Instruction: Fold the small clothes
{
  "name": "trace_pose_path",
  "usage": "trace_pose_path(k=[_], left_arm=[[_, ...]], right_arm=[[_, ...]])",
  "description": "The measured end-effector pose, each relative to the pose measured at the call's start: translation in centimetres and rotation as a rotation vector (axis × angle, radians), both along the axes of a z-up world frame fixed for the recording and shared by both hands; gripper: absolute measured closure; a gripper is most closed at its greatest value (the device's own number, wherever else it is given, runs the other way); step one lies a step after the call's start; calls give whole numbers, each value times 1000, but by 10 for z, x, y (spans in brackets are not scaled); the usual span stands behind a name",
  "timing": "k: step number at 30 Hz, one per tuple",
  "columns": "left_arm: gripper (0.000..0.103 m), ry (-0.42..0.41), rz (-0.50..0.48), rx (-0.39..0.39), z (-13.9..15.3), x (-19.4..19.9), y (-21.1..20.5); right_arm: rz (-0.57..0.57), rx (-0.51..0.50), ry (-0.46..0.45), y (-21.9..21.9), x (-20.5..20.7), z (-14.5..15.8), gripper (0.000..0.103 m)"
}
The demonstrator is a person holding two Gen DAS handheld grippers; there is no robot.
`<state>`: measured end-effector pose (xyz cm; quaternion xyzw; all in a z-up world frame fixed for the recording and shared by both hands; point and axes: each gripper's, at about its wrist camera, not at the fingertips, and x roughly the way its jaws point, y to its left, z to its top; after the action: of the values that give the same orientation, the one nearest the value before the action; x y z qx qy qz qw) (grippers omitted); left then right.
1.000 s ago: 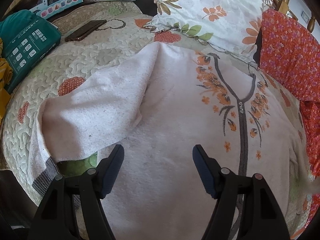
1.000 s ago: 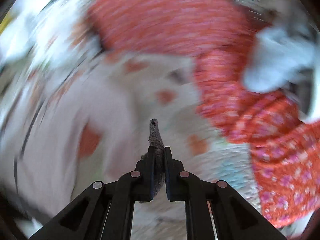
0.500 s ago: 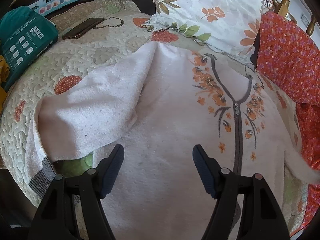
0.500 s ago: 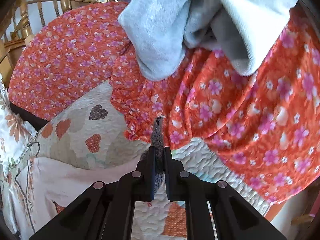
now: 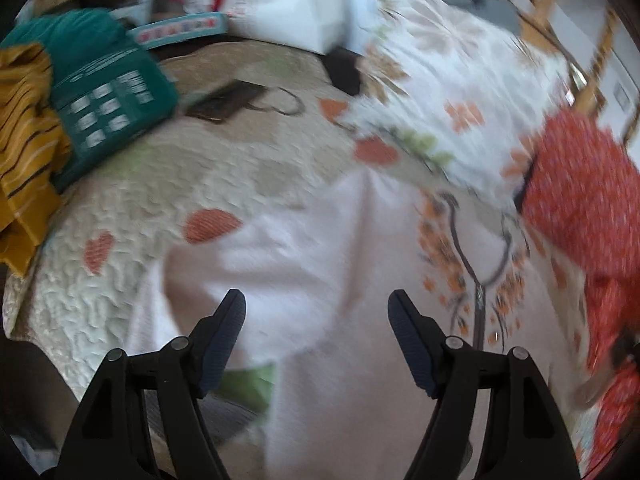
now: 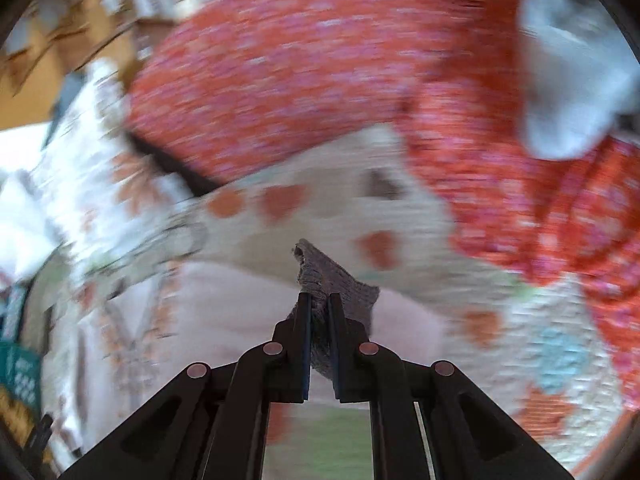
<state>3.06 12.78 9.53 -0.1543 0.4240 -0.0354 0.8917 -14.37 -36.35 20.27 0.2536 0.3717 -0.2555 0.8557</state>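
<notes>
The pale pink sweater (image 5: 340,280) lies spread on the quilted bed (image 5: 160,208), its embroidered front placket running away from the left gripper (image 5: 316,316), one sleeve already folded across the body. The left gripper's jaws stand wide and empty above the lower body. The right gripper (image 6: 319,312) has its jaws closed narrow on the grey ribbed cuff (image 6: 332,284), lifted off the quilt. The sweater body lies left of that cuff, so the right hand likely carries it leftward. An orange floral pillow (image 6: 300,72) lies behind.
</notes>
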Motion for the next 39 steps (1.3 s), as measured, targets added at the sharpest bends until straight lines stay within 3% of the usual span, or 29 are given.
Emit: trace_pose_path(k=[6,14,21,29,35,39], left_arm=[[29,23,155,-92,-3,11,57],[29,38,188,-123,-6,13,80],[29,39,216,-138,-5,13,90],[29,40,218,-136,-4,14,92],[29,43,232,-128,-4,15,99],[29,34,293,-131,-2,14,122]], right_arm=[[241,154,-46,97,103,-33,95],[432,151,62,210,197,-84,95],[489,151,123,262,237,-113,95],[525,214,127,302,269,-124,95],[577,207,153,342,293,-136,94],[608,236,209,356,306,-155,90]])
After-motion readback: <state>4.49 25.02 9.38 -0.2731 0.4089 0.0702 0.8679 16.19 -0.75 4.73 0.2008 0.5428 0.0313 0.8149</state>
